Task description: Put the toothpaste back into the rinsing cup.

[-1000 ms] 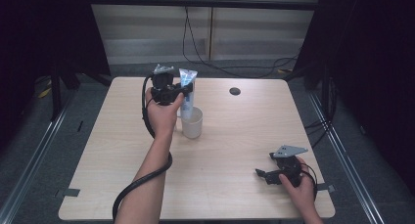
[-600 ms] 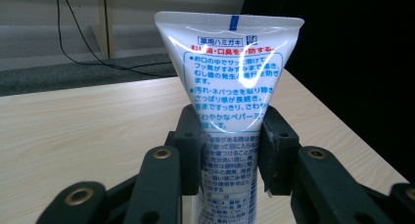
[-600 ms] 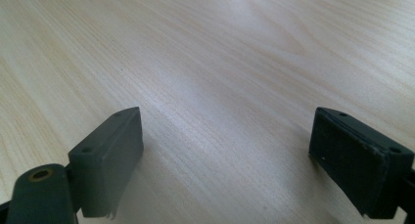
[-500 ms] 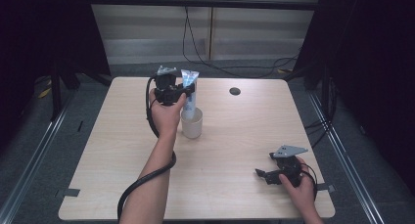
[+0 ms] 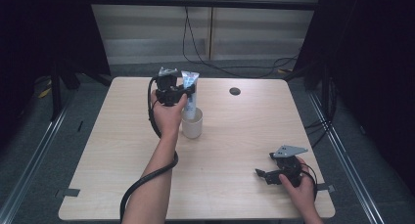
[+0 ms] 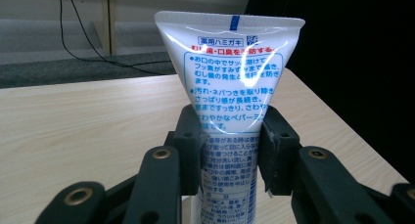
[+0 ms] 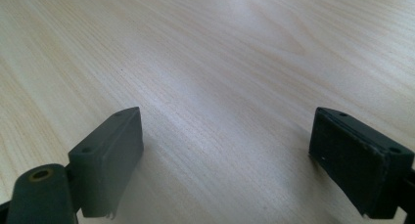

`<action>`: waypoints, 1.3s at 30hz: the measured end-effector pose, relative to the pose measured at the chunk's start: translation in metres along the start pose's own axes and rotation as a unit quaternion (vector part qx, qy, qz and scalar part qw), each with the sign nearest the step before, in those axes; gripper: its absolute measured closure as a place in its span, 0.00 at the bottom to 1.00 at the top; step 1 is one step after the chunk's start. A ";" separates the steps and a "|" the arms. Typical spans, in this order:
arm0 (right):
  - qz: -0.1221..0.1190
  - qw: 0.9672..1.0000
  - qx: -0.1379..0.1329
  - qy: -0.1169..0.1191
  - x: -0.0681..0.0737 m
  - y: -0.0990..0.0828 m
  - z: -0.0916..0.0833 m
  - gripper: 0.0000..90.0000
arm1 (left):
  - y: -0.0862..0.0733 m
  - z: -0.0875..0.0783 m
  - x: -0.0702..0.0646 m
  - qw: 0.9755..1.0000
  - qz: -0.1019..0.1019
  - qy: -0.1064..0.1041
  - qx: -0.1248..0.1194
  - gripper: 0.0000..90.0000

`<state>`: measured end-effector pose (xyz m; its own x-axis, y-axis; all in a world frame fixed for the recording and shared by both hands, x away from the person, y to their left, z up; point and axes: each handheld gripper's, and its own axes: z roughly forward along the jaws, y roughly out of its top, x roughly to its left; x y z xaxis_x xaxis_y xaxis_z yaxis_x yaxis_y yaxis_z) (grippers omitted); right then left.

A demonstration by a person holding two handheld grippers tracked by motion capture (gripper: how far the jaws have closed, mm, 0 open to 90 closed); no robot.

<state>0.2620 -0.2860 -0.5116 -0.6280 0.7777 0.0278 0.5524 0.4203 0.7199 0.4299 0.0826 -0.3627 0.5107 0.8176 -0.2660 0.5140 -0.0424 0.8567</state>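
A white toothpaste tube (image 5: pixel 189 89) with blue print stands upright with its lower end inside a pale cup (image 5: pixel 192 125) near the table's middle. My left gripper (image 5: pixel 188 93) is shut on the tube's middle; in the left gripper view its pads squeeze the tube (image 6: pixel 230 111) from both sides, the flat crimped end pointing up. My right gripper (image 5: pixel 260 173) rests low at the front right of the table, jaws wide apart. In the right gripper view nothing but bare wood lies between the fingers (image 7: pixel 110 155).
A small dark round hole (image 5: pixel 235 91) sits in the wooden table (image 5: pixel 98 160) at the back right. A black cable trails from the left gripper along the forearm. Dark curtains and metal rails flank the table.
The left hand has shifted slightly right and down with the tube, which now stands deeper in the cup. The right gripper has stayed put.
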 end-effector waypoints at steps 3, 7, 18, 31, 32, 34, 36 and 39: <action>0.000 1.000 0.000 0.000 0.000 0.000 0.000 0.14 | -0.003 0.004 -0.003 1.000 0.006 0.004 0.004 0.73; 0.001 1.000 0.000 0.000 0.000 0.000 0.000 0.14 | -0.008 0.006 -0.003 1.000 0.009 0.007 0.008 0.73; 0.000 1.000 0.001 0.000 0.000 0.000 0.000 0.14 | -0.022 0.008 -0.001 1.000 0.015 0.017 0.017 0.71; 0.000 1.000 0.000 0.000 0.000 0.000 0.000 0.14 | -0.048 0.007 0.005 0.999 0.001 0.016 0.030 0.71; 0.000 1.000 0.000 0.000 0.000 0.000 0.000 0.14 | -0.049 0.007 0.006 0.999 0.001 0.017 0.032 0.71; 0.000 1.000 0.000 0.000 0.000 0.000 0.000 0.14 | -0.051 0.007 0.006 0.999 0.003 0.017 0.031 0.71; 0.000 1.000 0.001 0.000 0.000 0.000 0.000 0.14 | -0.052 0.006 0.007 0.999 0.002 0.016 0.030 0.71; 0.000 1.000 0.000 0.000 0.000 0.000 0.000 0.14 | -0.053 0.005 0.007 0.999 0.005 0.015 0.031 0.71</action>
<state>0.2619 -0.2860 -0.5116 -0.6276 0.7780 0.0283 0.5530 0.4200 0.7196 0.4096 0.0872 -0.4123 0.4958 0.8334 -0.2443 0.5513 -0.0847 0.8300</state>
